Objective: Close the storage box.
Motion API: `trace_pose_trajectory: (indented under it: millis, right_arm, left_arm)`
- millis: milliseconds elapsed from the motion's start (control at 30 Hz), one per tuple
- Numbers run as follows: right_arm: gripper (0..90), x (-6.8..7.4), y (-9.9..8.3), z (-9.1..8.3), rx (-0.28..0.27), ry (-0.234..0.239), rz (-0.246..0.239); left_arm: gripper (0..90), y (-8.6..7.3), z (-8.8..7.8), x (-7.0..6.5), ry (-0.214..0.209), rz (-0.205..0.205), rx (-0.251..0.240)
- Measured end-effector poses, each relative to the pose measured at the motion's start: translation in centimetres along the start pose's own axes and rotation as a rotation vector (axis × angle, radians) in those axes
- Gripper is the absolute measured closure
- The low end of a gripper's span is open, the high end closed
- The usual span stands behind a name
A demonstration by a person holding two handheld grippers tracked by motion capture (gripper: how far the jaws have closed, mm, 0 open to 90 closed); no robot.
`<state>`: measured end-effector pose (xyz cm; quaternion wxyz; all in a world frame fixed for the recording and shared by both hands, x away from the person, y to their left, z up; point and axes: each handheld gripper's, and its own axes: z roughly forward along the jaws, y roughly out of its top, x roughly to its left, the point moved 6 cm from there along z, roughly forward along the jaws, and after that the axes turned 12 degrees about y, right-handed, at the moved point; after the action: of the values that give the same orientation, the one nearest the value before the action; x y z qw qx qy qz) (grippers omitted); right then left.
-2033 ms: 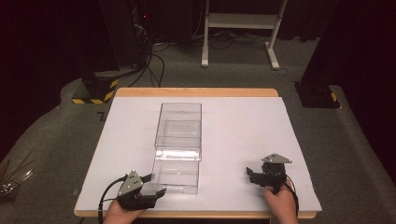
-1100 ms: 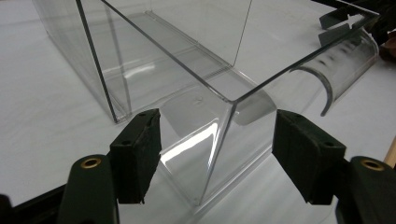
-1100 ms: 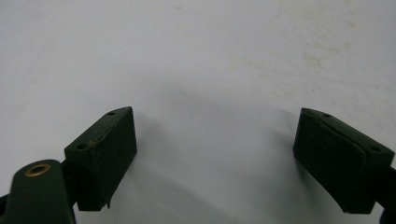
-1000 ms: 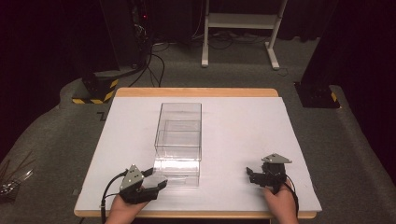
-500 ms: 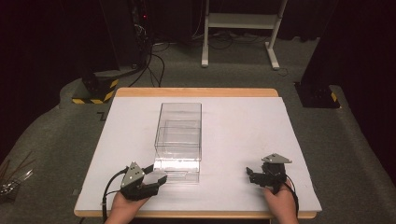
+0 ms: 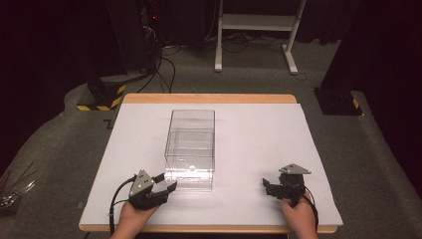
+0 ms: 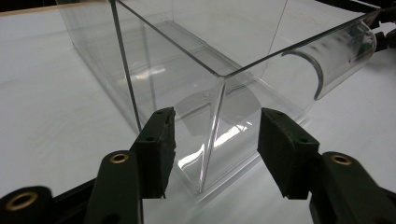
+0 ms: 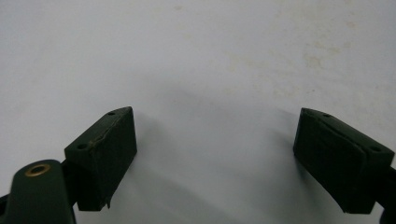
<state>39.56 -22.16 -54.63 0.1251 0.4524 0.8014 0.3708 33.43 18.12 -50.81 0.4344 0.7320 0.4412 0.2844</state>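
Dark floor and cables surround the white counter (image 6: pixel 249 134) in the high view, where a clear rectangular plastic box (image 6: pixel 191 147) runs lengthwise away from the person, its near-left corner at the left gripper (image 6: pixel 166 187); the right gripper (image 6: pixel 266 186) rests well apart. The left gripper view shows that corner's upright edge between jaws that have just been closing, not yet pressing. The right gripper view shows wide-open jaws over bare counter.
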Motion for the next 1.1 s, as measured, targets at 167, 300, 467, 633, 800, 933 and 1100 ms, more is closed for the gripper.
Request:
trace_pose_trajectory:
  millis: [167, 300, 467, 633, 800, 933, 1100]
  right_arm:
    - [13.5, 0.0, 0.0, 0.0, 0.000, 0.000, 0.000]
    - [13.5, 0.0, 0.0, 0.0, 0.000, 0.000, 0.001]
    - [13.6, 0.0, 0.0, 0.0, 0.001, 0.000, -0.001]
    - [13.5, 0.0, 0.0, 0.0, 0.001, 0.000, -0.001]
    - [13.5, 0.0, 0.0, 0.0, 0.001, 0.000, -0.001]
    - [13.5, 0.0, 0.0, 0.0, 0.000, 0.000, 0.000]
    - [13.5, 0.0, 0.0, 0.0, 0.000, 0.001, 0.001]
  left_arm:
    - [52.8, 0.0, 0.3, 0.3, 0.002, -0.029, 0.006]
    - [57.9, -0.1, 0.4, 0.6, 0.009, -0.028, 0.014]
    - [59.4, 0.0, 0.6, 0.7, 0.025, -0.017, 0.012]
    - [62.5, -0.1, 0.5, 0.8, 0.025, -0.019, 0.019]
    - [64.7, 0.0, 0.6, 0.9, 0.031, -0.012, 0.033]
    - [66.9, 0.1, 0.7, 1.0, 0.032, -0.013, 0.036]
    - [67.8, 0.3, 1.1, 1.3, 0.051, -0.022, 0.043]
